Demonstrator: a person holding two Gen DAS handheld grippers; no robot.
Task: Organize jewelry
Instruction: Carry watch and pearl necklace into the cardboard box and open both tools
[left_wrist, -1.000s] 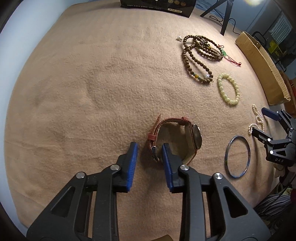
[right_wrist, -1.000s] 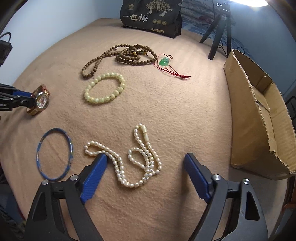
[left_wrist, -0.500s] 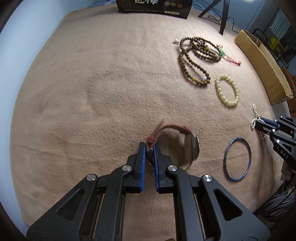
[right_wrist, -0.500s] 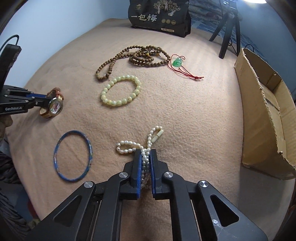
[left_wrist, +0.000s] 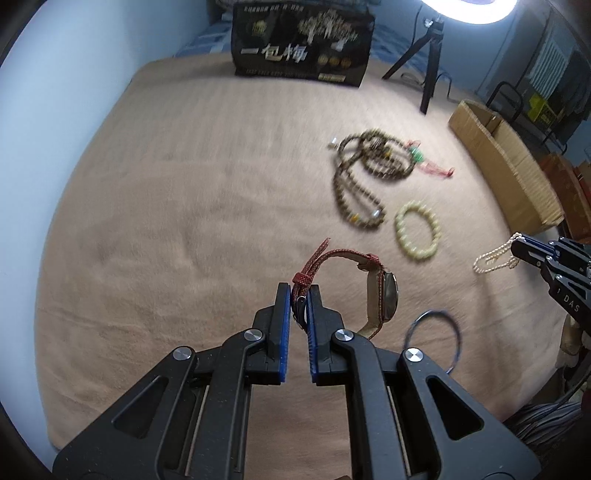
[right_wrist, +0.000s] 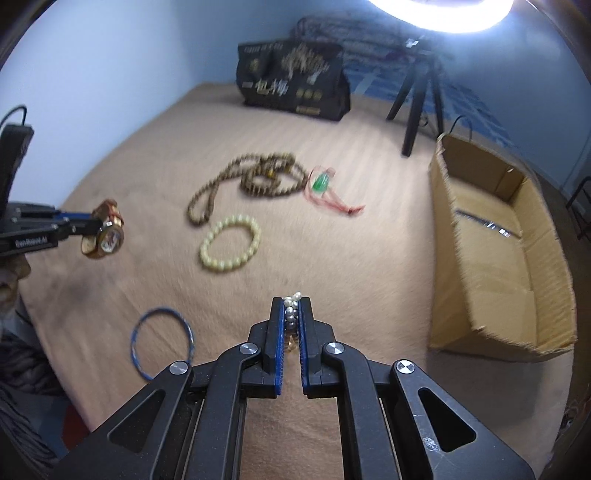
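Left hand-held gripper (left_wrist: 298, 298) pinches woven-strap watch (left_wrist: 382, 301); right hand-held gripper (right_wrist: 291, 314) clamps seemingly round pearls (right_wrist: 291, 308).

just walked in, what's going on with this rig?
Jewelry sorting on a tan blanket. The left gripper is shut on a watch by its strap, lifted. The right gripper is shut on a pearl necklace, also lifted. Wooden beads, a pale bracelet and a blue bangle lie on the blanket; a cardboard box sits right.
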